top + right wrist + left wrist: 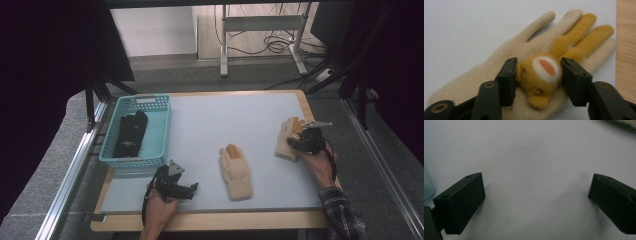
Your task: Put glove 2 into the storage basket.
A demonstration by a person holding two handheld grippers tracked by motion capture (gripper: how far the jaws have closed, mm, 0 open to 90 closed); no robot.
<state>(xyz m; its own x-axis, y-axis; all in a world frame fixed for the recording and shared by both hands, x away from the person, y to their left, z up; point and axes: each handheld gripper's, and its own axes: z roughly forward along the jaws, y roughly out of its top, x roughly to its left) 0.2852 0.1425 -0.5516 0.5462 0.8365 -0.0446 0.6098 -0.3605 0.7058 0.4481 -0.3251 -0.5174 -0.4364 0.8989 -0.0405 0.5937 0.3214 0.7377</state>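
Item 1: right gripper [301, 136]. It sits at the right side of the table [210, 115], low over a cream knit glove [524, 65] that lies flat near the table's right edge. Its jaws bracket the orange animal-face patch [541, 75] sewn on the glove, one black jaw at each side and touching the plush. The jaws look to be pinching the patch, probably because it is the raised, easily caught part of an otherwise flat glove.

Item 2: second cream glove [235, 171]. It lies near the centre of the table, fingers pointing away from the person, with an orange patch [231, 150] at the finger end. It is well apart from both grippers.

Item 3: left gripper [176, 186]. It rests at the front left of the table, just in front of the basket. Its jaws are spread wide over bare grey surface and hold nothing. It appears parked out of the way while the other hand works.

Item 4: teal basket [161, 131]. It stands at the table's left side, holding a dark folded item [131, 133], perhaps gloves. It is the likely destination for the cream pair.
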